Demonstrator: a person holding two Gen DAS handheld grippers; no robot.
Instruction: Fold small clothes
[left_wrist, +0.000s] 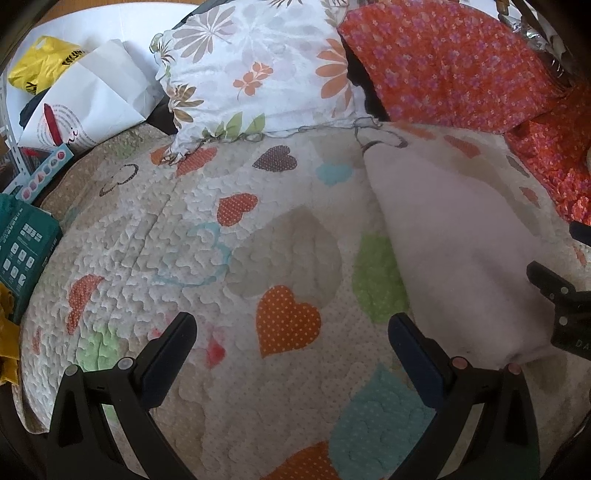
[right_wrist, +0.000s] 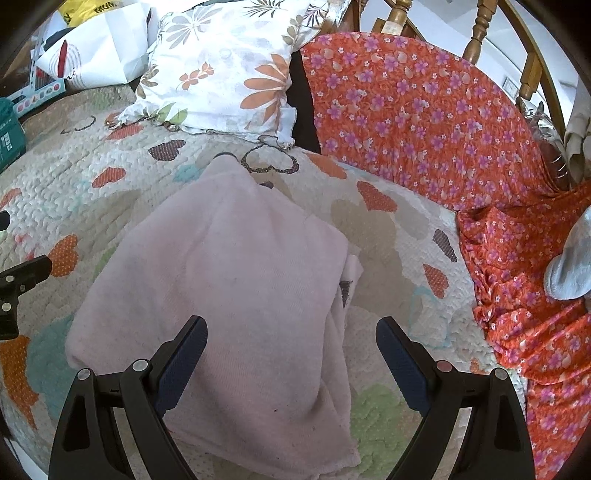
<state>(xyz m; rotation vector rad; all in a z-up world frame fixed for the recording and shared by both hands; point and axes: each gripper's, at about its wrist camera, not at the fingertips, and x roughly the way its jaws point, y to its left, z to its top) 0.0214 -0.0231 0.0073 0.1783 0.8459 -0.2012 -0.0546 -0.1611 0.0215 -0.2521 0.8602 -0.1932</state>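
A folded pale pink garment lies on the heart-patterned quilt, while the left gripper and right gripper hover with fingers apart.

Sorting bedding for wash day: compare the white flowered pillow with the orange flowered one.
The white pillow carries large, sparse orange and grey blooms; the orange pillow is packed with tiny purple flowers. The white one looks smaller and crumpled, the orange one bigger and smoother. Both lean at the quilt's far edge.
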